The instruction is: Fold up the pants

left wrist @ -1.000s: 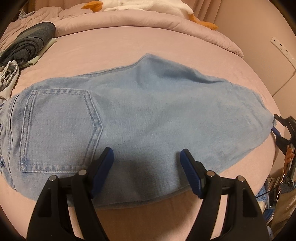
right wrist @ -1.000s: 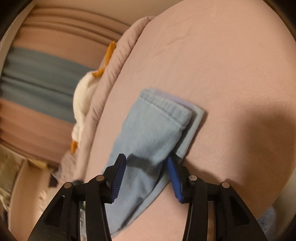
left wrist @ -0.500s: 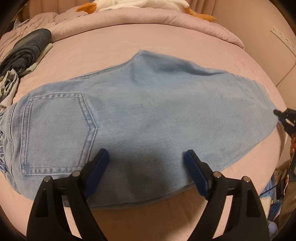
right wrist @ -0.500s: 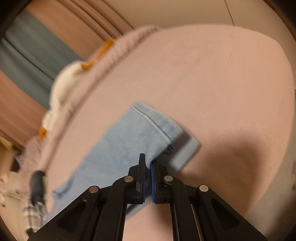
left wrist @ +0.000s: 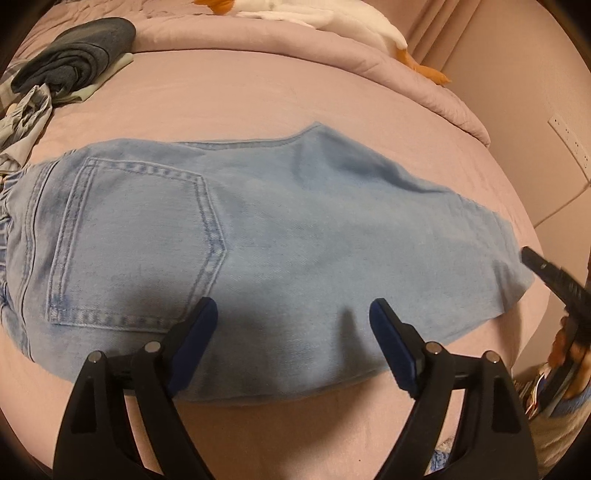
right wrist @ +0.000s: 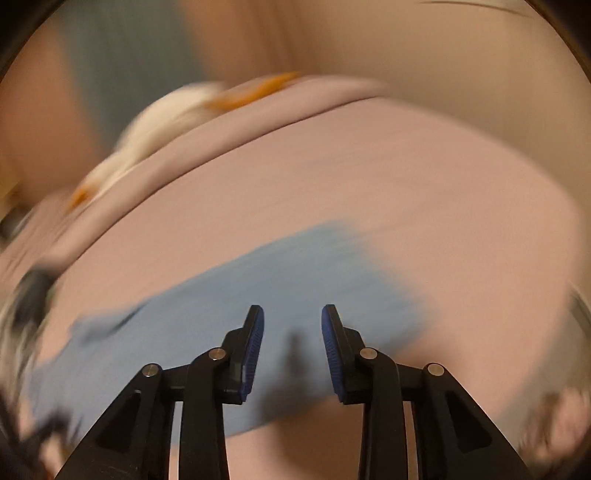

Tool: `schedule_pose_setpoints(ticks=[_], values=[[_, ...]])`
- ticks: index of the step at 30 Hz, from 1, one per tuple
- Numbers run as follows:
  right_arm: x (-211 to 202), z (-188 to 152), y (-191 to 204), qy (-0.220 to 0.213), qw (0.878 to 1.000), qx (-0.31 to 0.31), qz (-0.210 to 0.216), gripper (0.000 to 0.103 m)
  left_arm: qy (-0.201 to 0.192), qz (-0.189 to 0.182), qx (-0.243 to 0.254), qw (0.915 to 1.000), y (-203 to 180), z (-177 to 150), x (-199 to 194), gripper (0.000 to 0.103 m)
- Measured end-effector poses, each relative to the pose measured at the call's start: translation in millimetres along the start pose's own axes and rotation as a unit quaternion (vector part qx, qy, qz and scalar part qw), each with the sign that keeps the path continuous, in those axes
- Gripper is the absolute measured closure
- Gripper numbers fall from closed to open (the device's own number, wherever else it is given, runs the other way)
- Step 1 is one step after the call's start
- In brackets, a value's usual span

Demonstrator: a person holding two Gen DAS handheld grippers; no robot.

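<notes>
The light-blue pants (left wrist: 280, 236) lie flat across the pink bed (left wrist: 229, 88), already folded in half lengthwise, back pocket (left wrist: 133, 243) facing up toward the waistband end on the left. The left hand-held gripper (left wrist: 291, 325) hangs over the near long edge of the denim, its blue-padded fingers spread wide with nothing between them; the pocket's lower corner sits just beyond its left finger. At the far right, the tip of the other tool pokes into this view beside the leg hems.

From the right wrist view everything is smeared with motion blur. The right hand-held gripper (right wrist: 291, 332) is partly open, holding nothing, with the pants (right wrist: 258, 295) spread under and ahead of its fingers and the hem end off to the right of them.

A heap of dark clothes (left wrist: 74, 55) rests at the far left corner of the bed, and a white plush toy (left wrist: 325, 14) with orange feet lies on the rolled duvet behind.
</notes>
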State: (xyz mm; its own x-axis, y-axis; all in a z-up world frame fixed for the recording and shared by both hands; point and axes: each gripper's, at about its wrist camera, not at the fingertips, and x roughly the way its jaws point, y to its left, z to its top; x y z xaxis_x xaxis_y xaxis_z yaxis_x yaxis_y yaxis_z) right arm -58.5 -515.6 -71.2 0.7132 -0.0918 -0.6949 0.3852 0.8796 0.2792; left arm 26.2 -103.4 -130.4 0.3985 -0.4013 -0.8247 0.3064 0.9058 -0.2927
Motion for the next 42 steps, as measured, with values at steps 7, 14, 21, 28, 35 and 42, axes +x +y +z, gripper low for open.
schedule_pose_setpoints(ticks=[7,14,21,28,35,42], values=[[35.5,-38.5,150.8,0.072,0.963,-0.208,0.153,0.073,0.008,0.016,0.025,0.9995,-2.9,-12.8,-9.1,0.021],[60.3,-86.4,196.8,0.203,0.917,-0.293,0.180,0.073,-0.015,0.040,0.045,0.9981,6.5,-26.0,-29.7,0.021],[35.7,-87.0,178.2,0.237,0.907,-0.269,0.223,0.073,-0.051,0.050,0.040,0.9966,17.7,-15.9,-41.0,0.021],[32.6,-52.6,177.4,0.182,0.932,-0.227,0.216,0.073,-0.067,0.061,0.022,0.9957,36.0,-12.9,-46.0,0.021],[66.1,-26.8,192.6,0.172,0.948,-0.170,0.206,0.069,-0.059,0.045,-0.017,0.9971,65.5,-13.3,-37.2,0.021],[105.3,7.8,221.2,0.151,0.951,-0.184,0.196,0.063,-0.059,0.036,-0.005,0.9976,66.8,-14.9,-36.3,0.020]])
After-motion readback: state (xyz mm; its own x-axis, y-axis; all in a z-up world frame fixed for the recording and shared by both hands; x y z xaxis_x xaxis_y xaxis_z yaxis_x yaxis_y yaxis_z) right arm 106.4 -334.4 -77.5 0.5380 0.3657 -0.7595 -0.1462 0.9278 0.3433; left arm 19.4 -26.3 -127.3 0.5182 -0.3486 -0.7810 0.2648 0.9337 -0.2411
